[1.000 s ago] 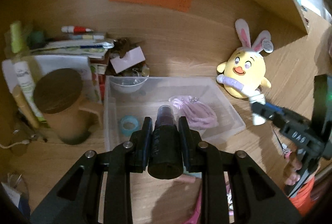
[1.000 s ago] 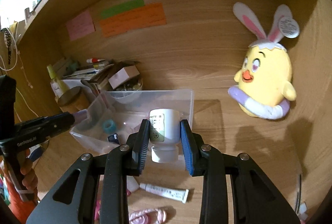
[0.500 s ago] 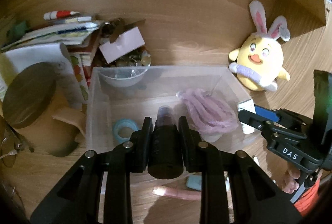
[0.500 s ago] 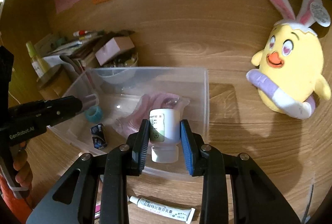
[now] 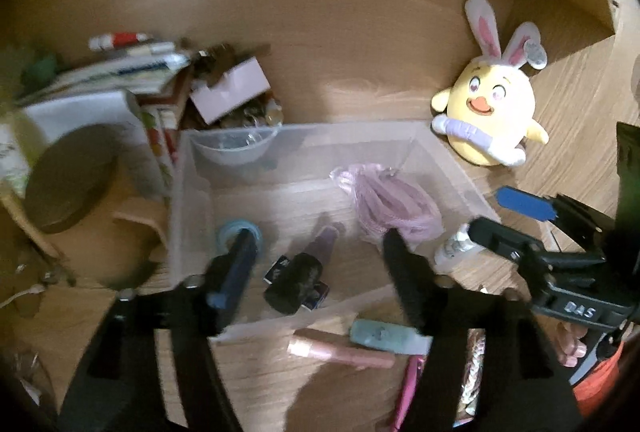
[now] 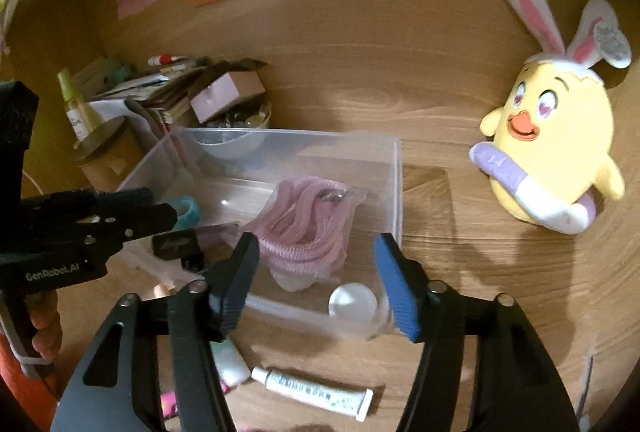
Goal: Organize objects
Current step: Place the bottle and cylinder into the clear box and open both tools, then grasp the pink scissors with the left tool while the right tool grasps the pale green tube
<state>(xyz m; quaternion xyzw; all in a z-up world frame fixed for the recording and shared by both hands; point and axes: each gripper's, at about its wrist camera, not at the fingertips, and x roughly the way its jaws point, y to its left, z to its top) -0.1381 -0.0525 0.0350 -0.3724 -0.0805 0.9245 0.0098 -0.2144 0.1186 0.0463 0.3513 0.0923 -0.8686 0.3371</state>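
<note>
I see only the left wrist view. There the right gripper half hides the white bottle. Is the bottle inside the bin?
Observer: Yes. In the right wrist view the white bottle lies in the near corner of the bin.
Operator: Does the right gripper hold it?
Observer: No. The right gripper has just been opening its jaws, and the pads do not press on the bottle.
Operator: Is anything left outside on that side?
Observer: A white printed tube lies in front of the bin.

bin top open | pink cord fills mid | plush well apart
</note>
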